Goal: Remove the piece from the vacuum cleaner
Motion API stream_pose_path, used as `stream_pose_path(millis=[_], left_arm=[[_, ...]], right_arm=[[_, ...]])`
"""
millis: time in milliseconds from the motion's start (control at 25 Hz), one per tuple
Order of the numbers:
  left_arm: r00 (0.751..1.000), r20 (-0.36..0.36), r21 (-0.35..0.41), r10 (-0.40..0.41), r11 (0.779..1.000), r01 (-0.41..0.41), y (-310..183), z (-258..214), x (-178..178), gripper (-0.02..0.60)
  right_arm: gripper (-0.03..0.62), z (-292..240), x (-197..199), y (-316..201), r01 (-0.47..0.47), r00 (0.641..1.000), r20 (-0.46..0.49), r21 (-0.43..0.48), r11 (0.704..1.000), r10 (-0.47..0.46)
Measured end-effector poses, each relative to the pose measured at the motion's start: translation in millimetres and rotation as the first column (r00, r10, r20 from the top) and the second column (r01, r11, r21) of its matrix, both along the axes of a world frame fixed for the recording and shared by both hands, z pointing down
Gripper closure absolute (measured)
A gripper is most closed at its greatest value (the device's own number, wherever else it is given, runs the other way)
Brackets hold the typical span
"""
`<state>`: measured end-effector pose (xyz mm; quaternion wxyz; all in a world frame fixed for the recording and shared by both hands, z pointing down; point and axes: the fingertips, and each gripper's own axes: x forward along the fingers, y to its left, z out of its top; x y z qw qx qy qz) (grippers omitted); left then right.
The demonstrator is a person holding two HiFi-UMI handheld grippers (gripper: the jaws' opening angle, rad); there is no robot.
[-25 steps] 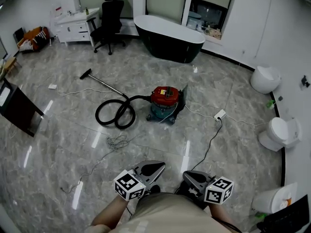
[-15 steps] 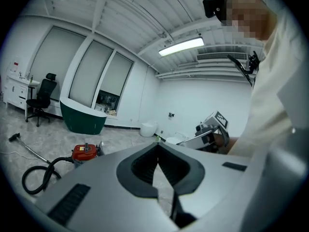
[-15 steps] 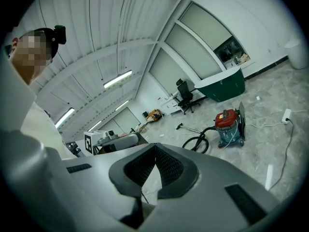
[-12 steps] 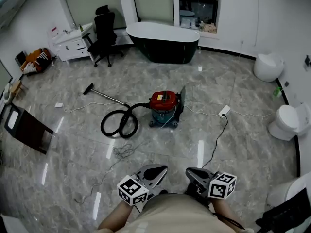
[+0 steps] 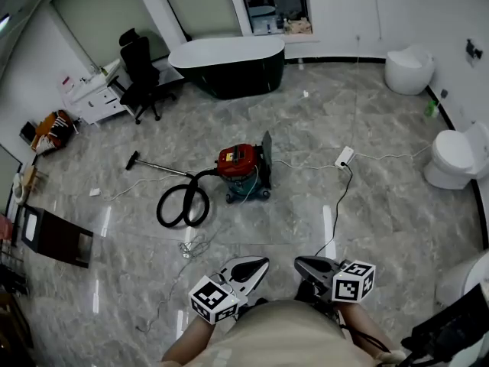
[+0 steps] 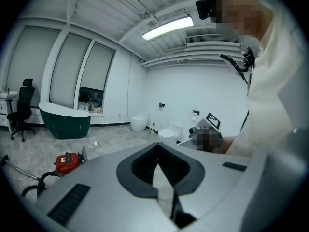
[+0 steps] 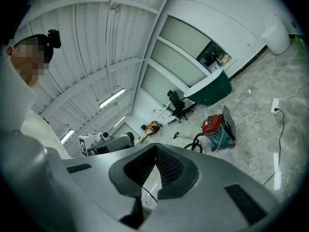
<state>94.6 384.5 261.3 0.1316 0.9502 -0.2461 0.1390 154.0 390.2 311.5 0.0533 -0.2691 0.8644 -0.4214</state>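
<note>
Vacuum cleaner [image 5: 238,165] shifted left in view, well beyond closed fingers [image 5: 246,267].

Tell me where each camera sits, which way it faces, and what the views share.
Head view: on the person's head, looking steeply down at the vacuum cleaner; torso, left gripper and right gripper show at bottom.
Left gripper view: rides the left gripper, looking along its shut jaws toward the bathtub; the person's torso fills the right.
Right gripper view: rides the right gripper, looking along its shut jaws toward the vacuum cleaner; the person's torso at left.
Shared: all show the vacuum cleaner and bathtub.
</note>
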Motion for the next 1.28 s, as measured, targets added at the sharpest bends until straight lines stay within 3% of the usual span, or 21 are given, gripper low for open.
stream_pose_path(millis=[240,480,720,1040,1280], left_arm=[[0.994,0.103,0.028,-0.032,0.999,0.029,-2.8,4.3,41.7,0.578],[0.977,0.209,0.043,-0.047,0.998,0.038,-7.7,12.1,49.1,0.578],[0.975,0.215,0.056,-0.05,0.998,0.039,-13.0,15.2,52.8,0.578],[0.988,0.153,0.039,-0.021,0.999,0.015,-41.8,23.5,52.0,0.578],[0.995,0.093,0.034,-0.033,0.999,0.029,-77.5,22.3,27.1,0.578]], right_arm=[[0.592,8.2,23.1,0.2,0.128,0.991,-0.045,0.05,0.991,-0.126],[0.592,8.6,19.8,1.2,0.198,0.979,-0.062,0.107,0.974,-0.192],[0.592,12.5,34.5,-5.6,0.15,0.988,-0.042,0.089,0.985,-0.147],[0.592,20.4,43.2,-25.8,0.094,0.989,-0.121,0.061,0.994,-0.086],[0.592,18.4,21.1,-59.0,0.112,0.971,-0.217,0.058,0.992,-0.097]])
